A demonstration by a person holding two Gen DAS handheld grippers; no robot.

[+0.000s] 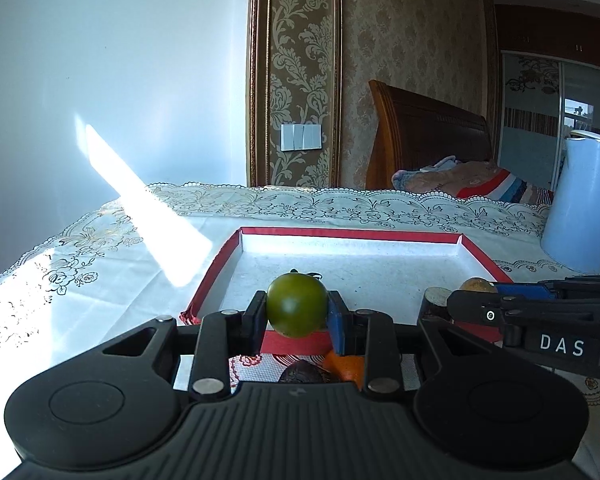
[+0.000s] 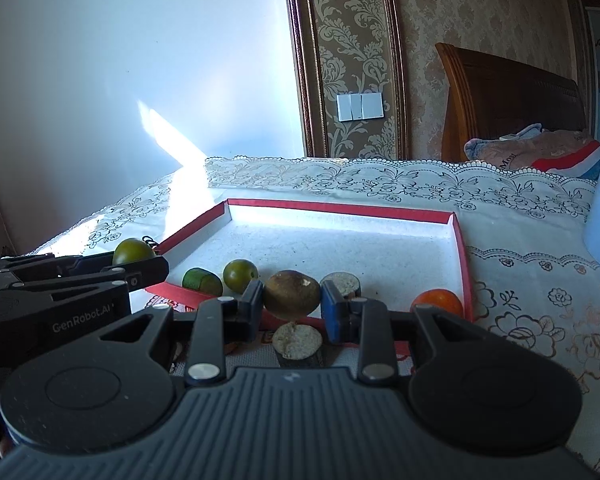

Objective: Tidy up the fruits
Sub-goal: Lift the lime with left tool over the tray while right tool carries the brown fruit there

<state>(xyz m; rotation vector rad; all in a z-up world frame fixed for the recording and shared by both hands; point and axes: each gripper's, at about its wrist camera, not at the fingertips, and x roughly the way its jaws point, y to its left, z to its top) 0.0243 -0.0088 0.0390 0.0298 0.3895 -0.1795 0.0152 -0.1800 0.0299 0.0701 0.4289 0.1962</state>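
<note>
Closest to the left wrist camera, the left gripper (image 1: 297, 316) has its two fingers pinching a round green fruit (image 1: 297, 305), held up over the near edge of the red-rimmed tray (image 1: 352, 233). Below it, on the tablecloth (image 1: 100, 264), a dark brown fruit (image 1: 302, 373) and an orange one (image 1: 346, 366) peek out between the fingers, just on the near side of the tray wall.

Over on the right wrist view, the right gripper (image 2: 292, 306) is clamped on a brown, roundish fruit (image 2: 292, 295), also hovering over the tray's near edge. Right under it sits a cut brown piece (image 2: 297, 342) with a pale, rough face, near the tray's front wall. Another cut piece (image 2: 342, 282) lies inside the tray, just right of the held fruit.

Inside the tray towards its near left corner there's a small green fruit (image 2: 241, 275) and a green cut piece (image 2: 202, 281) beside it. A small orange fruit (image 2: 437, 302) sits by the tray's near right corner; whether it's inside or just at the wall is hard to tell.

Far right on the table stands a pale blue kettle (image 1: 580, 208), well apart from the fruit. Most of the tray floor is bare white, with a strip of sunlight along the far wall.
</note>
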